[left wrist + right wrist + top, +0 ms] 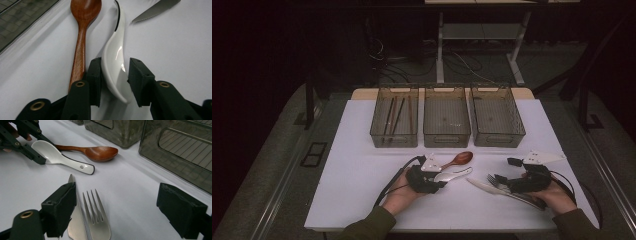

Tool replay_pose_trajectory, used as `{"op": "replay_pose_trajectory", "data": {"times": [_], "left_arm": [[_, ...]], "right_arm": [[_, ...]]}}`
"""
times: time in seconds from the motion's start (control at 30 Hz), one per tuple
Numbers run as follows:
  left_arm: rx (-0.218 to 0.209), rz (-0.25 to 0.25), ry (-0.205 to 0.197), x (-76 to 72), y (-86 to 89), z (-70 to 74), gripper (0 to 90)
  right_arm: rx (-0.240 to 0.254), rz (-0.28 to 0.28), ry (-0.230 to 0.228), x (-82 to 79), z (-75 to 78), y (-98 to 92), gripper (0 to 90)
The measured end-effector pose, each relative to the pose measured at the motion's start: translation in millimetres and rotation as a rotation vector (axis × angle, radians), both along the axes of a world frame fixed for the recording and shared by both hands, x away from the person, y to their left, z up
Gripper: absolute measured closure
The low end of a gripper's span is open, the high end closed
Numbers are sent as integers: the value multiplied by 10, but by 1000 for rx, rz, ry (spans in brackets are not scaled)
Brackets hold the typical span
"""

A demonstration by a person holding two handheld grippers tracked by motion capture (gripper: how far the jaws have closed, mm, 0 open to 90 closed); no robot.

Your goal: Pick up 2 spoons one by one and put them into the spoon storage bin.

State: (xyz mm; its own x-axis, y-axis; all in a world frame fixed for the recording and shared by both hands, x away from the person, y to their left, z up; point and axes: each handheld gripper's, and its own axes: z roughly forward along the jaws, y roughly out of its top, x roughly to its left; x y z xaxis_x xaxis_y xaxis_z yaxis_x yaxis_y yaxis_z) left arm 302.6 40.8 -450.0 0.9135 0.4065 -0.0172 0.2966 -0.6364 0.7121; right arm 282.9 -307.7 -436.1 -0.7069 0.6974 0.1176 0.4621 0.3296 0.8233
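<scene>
A white ceramic spoon (115, 55) lies on the white table, beside a brown wooden spoon (81, 42). My left gripper (115, 75) has a pad against each side of the white spoon's bowl end, which still rests on the table. In the high view the left gripper (439, 181) sits at centre, the white spoon (457, 174) pointing right from it. My right gripper (120, 207) stands wide open just over a metal fork (96, 220) and a serrated knife (76, 225), touching neither. In the high view the right gripper (506, 170) is at the right.
Three smoky plastic bins stand in a row at the back: the left bin (393, 139) holds chopsticks, the middle bin (446, 139) and right bin (500, 139) look bare. The knife tip (155, 10) lies just beyond the spoons. The table's front edge is near the hands.
</scene>
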Motion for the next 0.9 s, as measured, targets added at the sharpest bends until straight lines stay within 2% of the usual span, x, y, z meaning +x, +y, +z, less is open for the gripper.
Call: {"op": "replay_pose_trajectory", "data": {"times": [0.13, 0.27, 0.7, 0.9], "left_arm": [[8, 2, 3, -10, -5, 8, 698], [13, 4, 10, -9, -7, 14, 728], [22, 22, 21, -15, -21, 31, 766], [26, 44, 5, -5, -2, 47, 767]], "right_arm": [[0, 0, 0, 0, 0, 1, 161], [0, 1, 0, 0, -1, 1, 161], [-2, 4, -2, -1, -3, 7, 161], [-1, 9, 2, -3, -4, 15, 161]]}}
